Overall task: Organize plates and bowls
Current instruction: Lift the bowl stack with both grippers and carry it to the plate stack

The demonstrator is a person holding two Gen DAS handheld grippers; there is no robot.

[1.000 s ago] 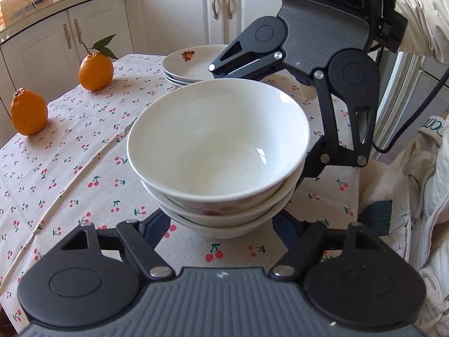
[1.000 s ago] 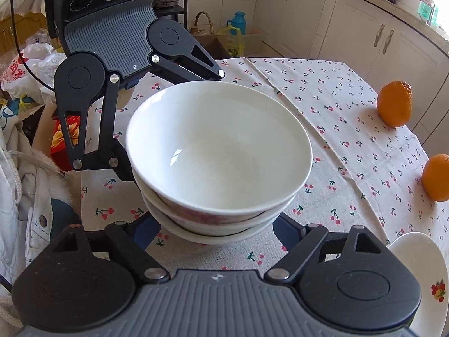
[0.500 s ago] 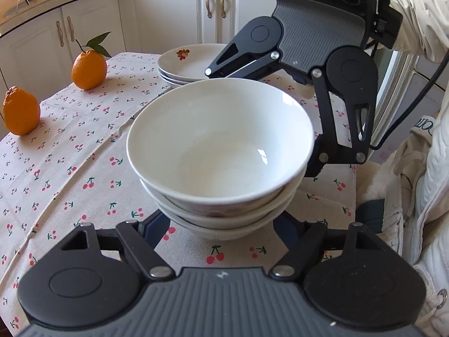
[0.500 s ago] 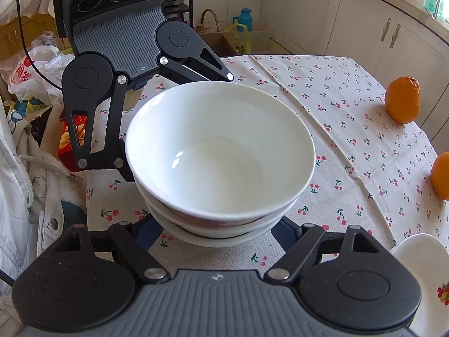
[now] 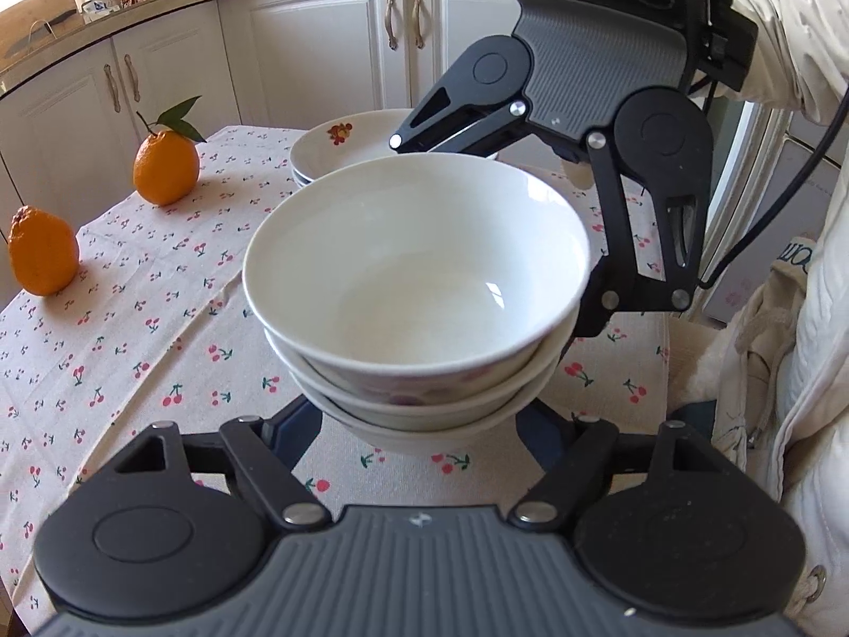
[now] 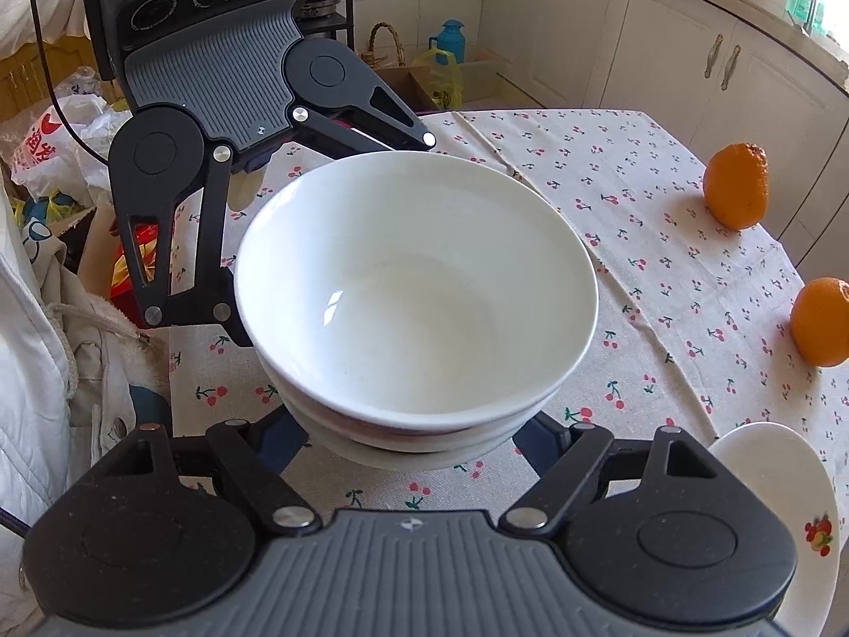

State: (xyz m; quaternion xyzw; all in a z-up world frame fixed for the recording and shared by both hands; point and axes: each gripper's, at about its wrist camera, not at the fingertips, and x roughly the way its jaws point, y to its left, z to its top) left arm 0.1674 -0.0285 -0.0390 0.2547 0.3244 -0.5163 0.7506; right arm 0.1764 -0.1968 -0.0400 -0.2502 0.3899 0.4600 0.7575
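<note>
Three white bowls are nested in a stack (image 5: 419, 265) over the cherry-print tablecloth (image 5: 132, 345). My left gripper (image 5: 419, 438) reaches under the rims from one side, a finger on each flank of the bottom bowl. My right gripper (image 6: 408, 440) does the same from the opposite side, where its jaws have drawn in around the stack (image 6: 414, 286). Both grippers are shut on the stack, with the fingertips hidden beneath the bowls. A pile of white plates (image 5: 345, 148) with a fruit motif sits further back on the table; its edge, the plates (image 6: 780, 504), shows at the lower right of the right wrist view.
Two oranges (image 5: 166, 167) (image 5: 42, 252) lie on the cloth, also seen as oranges (image 6: 736, 186) (image 6: 820, 321). White cabinets (image 5: 318, 53) stand behind the table. A person's white sleeve (image 5: 796, 42) and jacket (image 6: 32, 371) are at the table's edge, with bags (image 6: 53, 148) on the floor.
The oranges, plates and cloth have drifted slightly in both views, while the bowl stack has stayed fixed between both grippers' fingers.
</note>
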